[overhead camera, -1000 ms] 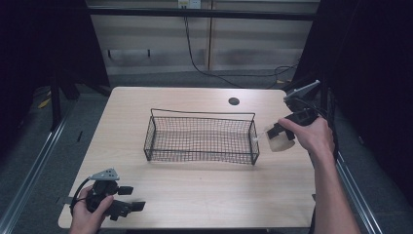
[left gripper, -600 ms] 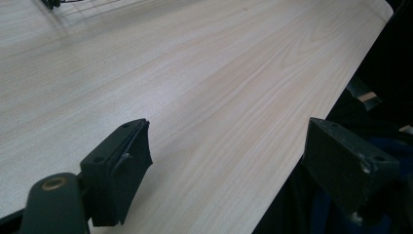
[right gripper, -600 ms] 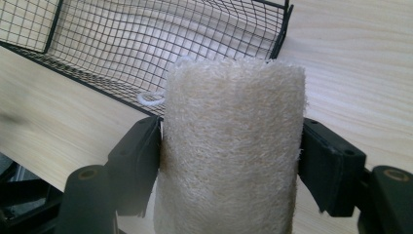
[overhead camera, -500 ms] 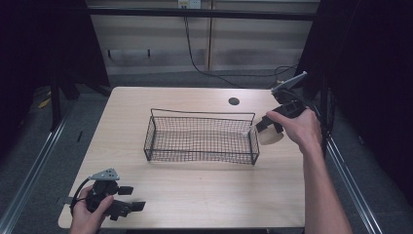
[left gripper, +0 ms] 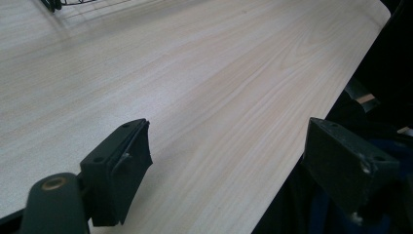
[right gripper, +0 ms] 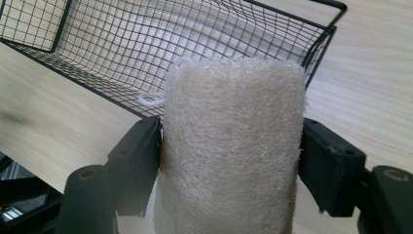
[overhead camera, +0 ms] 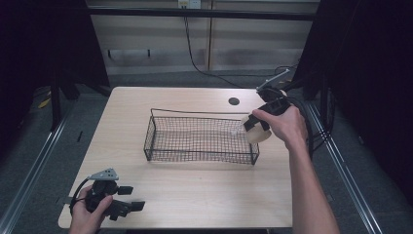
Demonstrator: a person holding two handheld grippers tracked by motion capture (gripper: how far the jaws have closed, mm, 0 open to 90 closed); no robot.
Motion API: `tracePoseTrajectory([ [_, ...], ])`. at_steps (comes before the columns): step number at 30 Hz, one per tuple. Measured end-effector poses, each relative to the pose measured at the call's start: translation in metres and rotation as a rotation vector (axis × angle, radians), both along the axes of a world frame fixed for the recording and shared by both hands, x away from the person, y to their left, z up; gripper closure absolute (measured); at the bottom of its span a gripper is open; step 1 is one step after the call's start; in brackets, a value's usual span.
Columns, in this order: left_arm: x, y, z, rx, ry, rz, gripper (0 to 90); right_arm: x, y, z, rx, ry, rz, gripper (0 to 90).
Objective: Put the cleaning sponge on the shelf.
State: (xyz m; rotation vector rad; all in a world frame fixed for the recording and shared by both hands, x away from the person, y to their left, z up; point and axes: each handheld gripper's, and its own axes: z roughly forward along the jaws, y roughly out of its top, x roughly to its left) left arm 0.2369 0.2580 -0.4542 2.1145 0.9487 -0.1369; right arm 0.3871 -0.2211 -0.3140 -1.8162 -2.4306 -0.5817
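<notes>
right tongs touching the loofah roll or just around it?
Touching. In the right gripper view both jaws of the right tongs press flat against the sides of the loofah roll, no gap.

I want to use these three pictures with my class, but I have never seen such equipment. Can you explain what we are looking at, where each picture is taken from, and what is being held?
A person sits at a wooden table, holding hand-operated tongs in each hand. One camera looks down from above; the other two ride on the tongs and look along their black jaws. A black wire basket stands on the table. The right tongs grip a pale, fibrous loofah-like sponge beside the basket's right end. The left tongs rest open near the table's front edge, holding nothing.
</notes>
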Motion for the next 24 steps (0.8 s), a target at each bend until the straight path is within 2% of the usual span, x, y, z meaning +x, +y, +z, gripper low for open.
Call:
tracePoseTrajectory([
  [10, 0.000, 0.000, -0.001, 0.002, 0.003, -0.001, 17.4, 0.012, 0.014, -0.010, -0.009, 0.021, 0.012, 29.3],
  [15, 0.000, 0.000, -0.001, 0.001, 0.003, 0.003, 17.4, 0.017, 0.023, -0.023, -0.001, 0.035, 0.024, 29.3],
  [24, 0.000, 0.001, -0.001, 0.002, 0.004, 0.002, 17.4, 0.022, 0.028, -0.035, -0.015, 0.049, 0.022, 29.3],
])
